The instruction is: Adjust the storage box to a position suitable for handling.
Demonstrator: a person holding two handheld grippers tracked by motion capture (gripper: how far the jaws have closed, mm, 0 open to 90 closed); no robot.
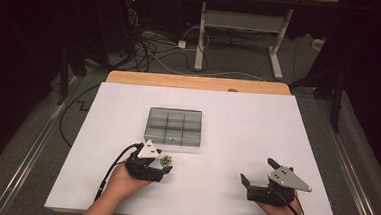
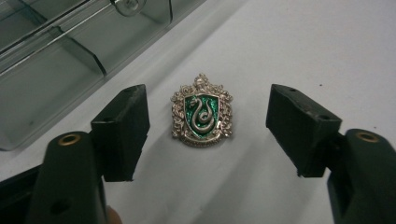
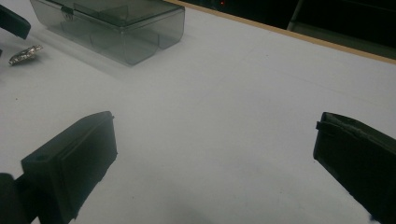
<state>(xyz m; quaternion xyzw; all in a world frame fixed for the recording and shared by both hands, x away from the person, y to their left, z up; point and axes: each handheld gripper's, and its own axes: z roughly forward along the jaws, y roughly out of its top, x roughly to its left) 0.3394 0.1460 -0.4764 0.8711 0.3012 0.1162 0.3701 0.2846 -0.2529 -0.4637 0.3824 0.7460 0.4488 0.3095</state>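
One crest badge (image 2: pixel 201 111), one clear compartment box (image 1: pixel 174 126), two claws, one white table (image 1: pixel 257 126).

Box (image 1: pixel 173 127): clear smoky-grey plastic, lid shut, split into small compartments; sits on the white sheet, left of centre.
White sheet (image 1: pixel 257 136): covers nearly the whole table top.
Table (image 1: pixel 195 82): light wood, showing as a strip along the far edge.
Second table (image 1: pixel 241 21): white legs, stands on the floor beyond.
Cables (image 1: pixel 152 47): a loose tangle on the grey floor, far left.
Surroundings: dark on both sides.
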